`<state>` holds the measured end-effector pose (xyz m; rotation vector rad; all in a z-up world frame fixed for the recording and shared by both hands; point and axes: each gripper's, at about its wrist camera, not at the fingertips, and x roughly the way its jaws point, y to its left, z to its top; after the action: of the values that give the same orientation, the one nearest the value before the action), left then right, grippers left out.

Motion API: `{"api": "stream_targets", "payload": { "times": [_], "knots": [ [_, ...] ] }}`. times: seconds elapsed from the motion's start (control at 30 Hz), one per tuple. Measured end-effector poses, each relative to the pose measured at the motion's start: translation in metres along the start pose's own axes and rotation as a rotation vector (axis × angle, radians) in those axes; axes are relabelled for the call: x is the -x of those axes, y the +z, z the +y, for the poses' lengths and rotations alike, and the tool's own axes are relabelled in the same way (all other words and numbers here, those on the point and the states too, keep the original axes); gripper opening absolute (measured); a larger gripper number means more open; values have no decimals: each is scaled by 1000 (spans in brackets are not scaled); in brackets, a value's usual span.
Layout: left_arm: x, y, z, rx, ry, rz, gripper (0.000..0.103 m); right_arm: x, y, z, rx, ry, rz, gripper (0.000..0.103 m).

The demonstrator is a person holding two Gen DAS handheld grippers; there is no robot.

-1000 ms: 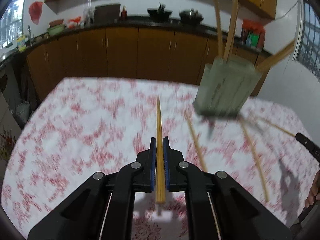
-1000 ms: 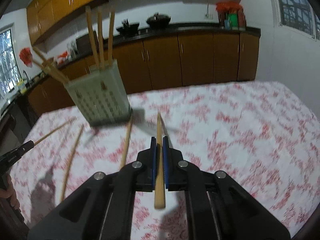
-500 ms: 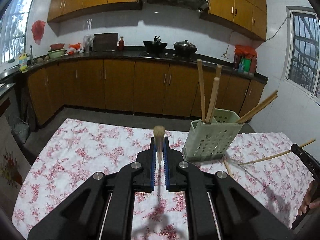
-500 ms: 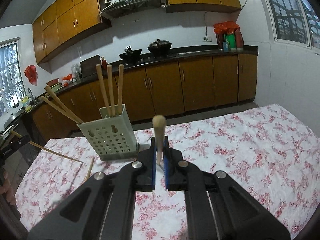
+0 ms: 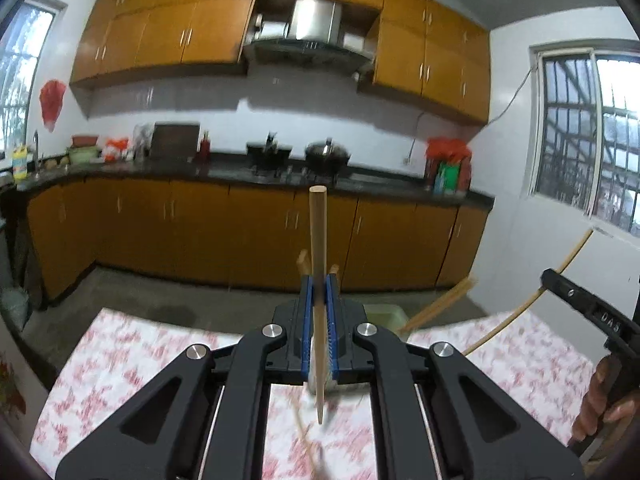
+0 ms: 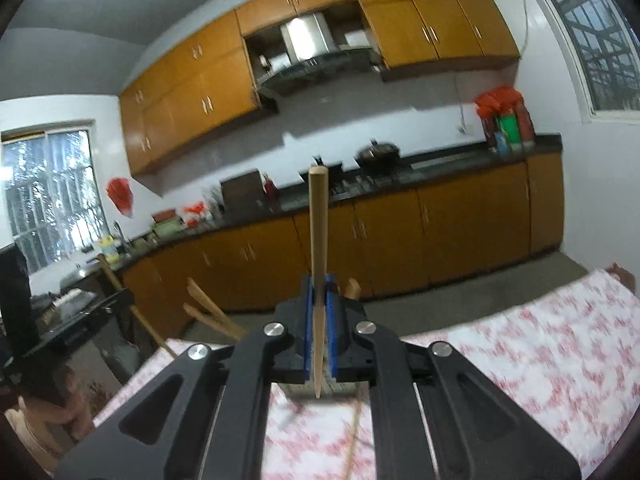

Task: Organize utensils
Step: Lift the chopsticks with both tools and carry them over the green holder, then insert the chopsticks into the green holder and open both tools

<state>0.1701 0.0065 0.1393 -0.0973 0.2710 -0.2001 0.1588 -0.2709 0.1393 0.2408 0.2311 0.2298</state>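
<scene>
Left gripper [image 5: 319, 296] fingers clamped on an upright wooden chopstick [image 5: 318, 248] at frame centre, right gripper [image 6: 319, 294] fingers clamped on another chopstick [image 6: 318, 232], floral tabletop [image 6: 540, 344] below, green utensil holder [image 5: 384, 314] behind the left fingers, no legible writing.

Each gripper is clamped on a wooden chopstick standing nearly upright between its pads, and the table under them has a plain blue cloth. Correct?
Not quite. The left wrist view shows the tablecloth white with a red flower print, not plain blue. The left gripper and right gripper each clamp a near-upright chopstick.

"DAS" on right gripper [image 5: 592, 312]
</scene>
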Motion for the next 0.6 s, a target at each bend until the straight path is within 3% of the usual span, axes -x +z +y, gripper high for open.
{"api": "stream_targets", "payload": {
  "times": [0.27, 0.4, 0.6],
  "knots": [
    [-22, 40, -23, 14, 25, -187, 7, -25, 32, 24, 47, 10, -93, 8],
    [-45, 34, -28, 22, 36, -199, 7, -54, 33, 24, 68, -19, -69, 8],
    [-76, 7, -24, 40, 33, -142, 7, -94, 17, 18, 65, -43, 10, 8]
  ]
}}
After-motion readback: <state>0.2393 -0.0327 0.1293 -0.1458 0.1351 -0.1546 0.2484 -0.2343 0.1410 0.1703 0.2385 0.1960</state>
